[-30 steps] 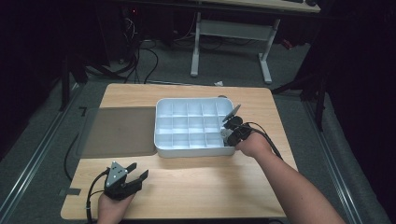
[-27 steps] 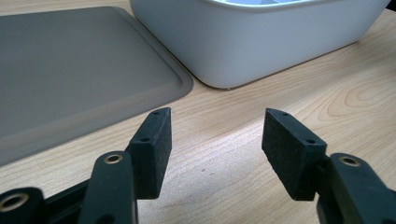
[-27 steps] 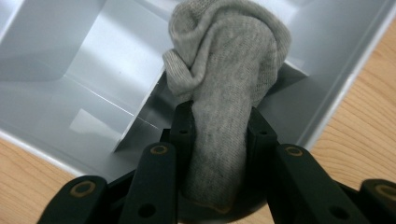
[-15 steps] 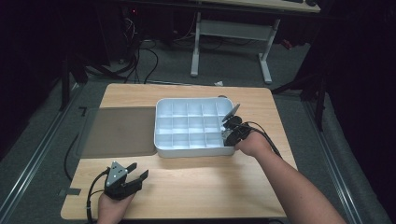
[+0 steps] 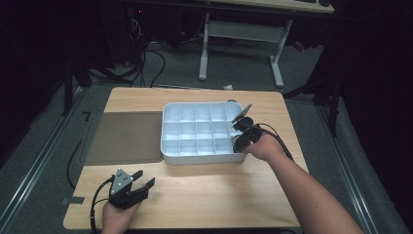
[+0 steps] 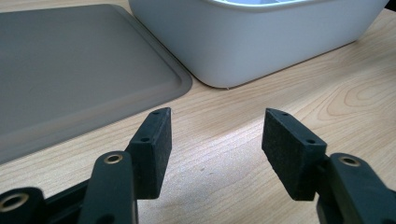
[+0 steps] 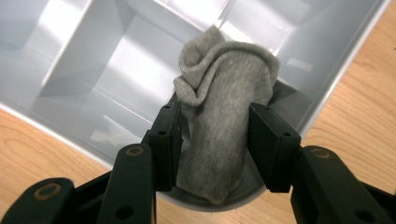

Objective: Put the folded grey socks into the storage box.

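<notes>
Over the near right corner of the white tray [image 5: 168, 156], the right gripper [image 7: 214, 135] pinches a rolled grey sock [image 7: 219, 116] between both jaws, inside a corner compartment. Near the table's [image 5: 219, 195] front left, the left gripper [image 6: 215, 140] rests spread wide and empty, beside a grey lid [image 6: 70, 74].

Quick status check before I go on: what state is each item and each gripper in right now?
Left gripper: open, empty, low over the bare table.
Right gripper: shut on the grey sock, at the organizer's near right corner.
Grey sock: rolled up, held above a corner compartment.
White organizer box: uncovered; the compartments in sight look empty.
Grey lid: off, flat on the table, left of the box.
</notes>
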